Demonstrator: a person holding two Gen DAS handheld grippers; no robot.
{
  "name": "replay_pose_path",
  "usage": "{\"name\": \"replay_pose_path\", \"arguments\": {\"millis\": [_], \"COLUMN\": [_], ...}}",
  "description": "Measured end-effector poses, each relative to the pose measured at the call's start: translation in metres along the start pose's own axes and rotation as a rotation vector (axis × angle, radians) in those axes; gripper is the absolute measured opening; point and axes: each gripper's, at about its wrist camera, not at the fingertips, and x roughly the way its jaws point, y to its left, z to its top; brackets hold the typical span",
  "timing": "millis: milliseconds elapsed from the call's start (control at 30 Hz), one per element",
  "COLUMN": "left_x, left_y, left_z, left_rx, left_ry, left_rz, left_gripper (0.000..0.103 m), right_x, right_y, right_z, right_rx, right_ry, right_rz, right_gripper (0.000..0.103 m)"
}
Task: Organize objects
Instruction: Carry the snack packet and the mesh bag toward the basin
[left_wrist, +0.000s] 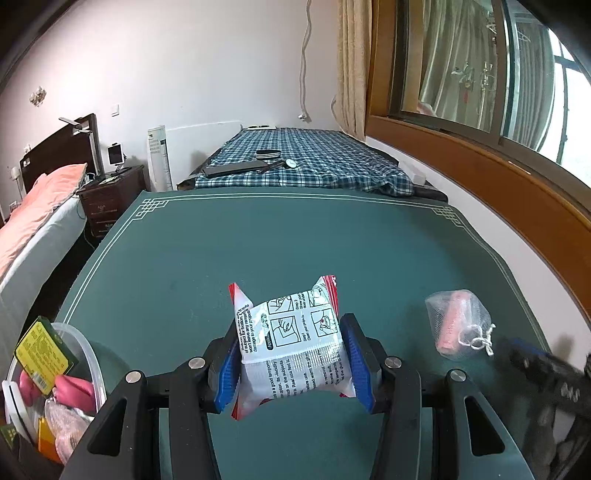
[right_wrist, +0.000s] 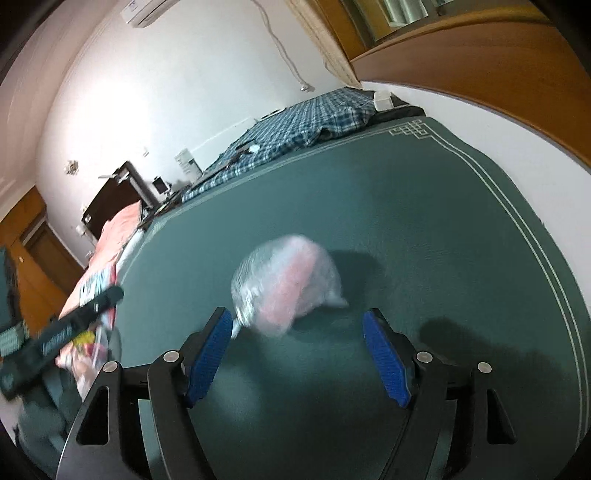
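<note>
My left gripper (left_wrist: 291, 343) is shut on a white and red printed packet (left_wrist: 291, 339), holding it just above the green table mat (left_wrist: 295, 240). To its right lies a clear mesh pouch with a pink roll inside (left_wrist: 456, 321). In the right wrist view that pouch (right_wrist: 284, 284) looks blurred and rests on the mat just ahead of my right gripper (right_wrist: 297, 332), which is open with the pouch's near end between its fingertips. The right gripper (left_wrist: 543, 365) appears blurred at the right edge of the left wrist view.
A clear plastic tub (left_wrist: 79, 350) with pink items and a green-yellow card stands at the mat's left corner. A checked cloth surface (left_wrist: 306, 158) with dark items lies beyond the mat. A bed (left_wrist: 40, 218) and nightstand sit left; a window wall runs along the right.
</note>
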Motion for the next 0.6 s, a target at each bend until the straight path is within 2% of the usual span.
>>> {"name": "replay_pose_path", "arguments": {"millis": [167, 267, 333, 433, 600], "left_x": [-0.007, -0.01, -0.011, -0.014, -0.013], "left_y": [0.0, 0.003, 0.005, 0.011, 0.015], "left_z": [-0.005, -0.008, -0.008, -0.01, -0.011], "left_rx": [0.008, 0.012, 0.01, 0.0, -0.013], "left_ry": [-0.001, -0.002, -0.002, -0.005, 0.001], "left_rz": [-0.005, -0.001, 0.0, 0.003, 0.002], "left_gripper": [0.053, 0.053, 0.053, 0.053, 0.053], "right_x": [0.028, 0.053, 0.065, 0.068, 0.058], "right_y": [0.023, 0.031, 0.033, 0.033, 0.027], "right_z": [0.018, 0.019, 0.017, 0.014, 0.01], "right_rx": [-0.04, -0.062, -0.078, -0.091, -0.071], "right_ry": [-0.006, 0.024, 0.04, 0.036, 0.028], "right_rz": [-0.045, -0.098, -0.149, -0.183, -0.165], "right_gripper": [0.075, 0.073, 0.054, 0.042, 0.034]}}
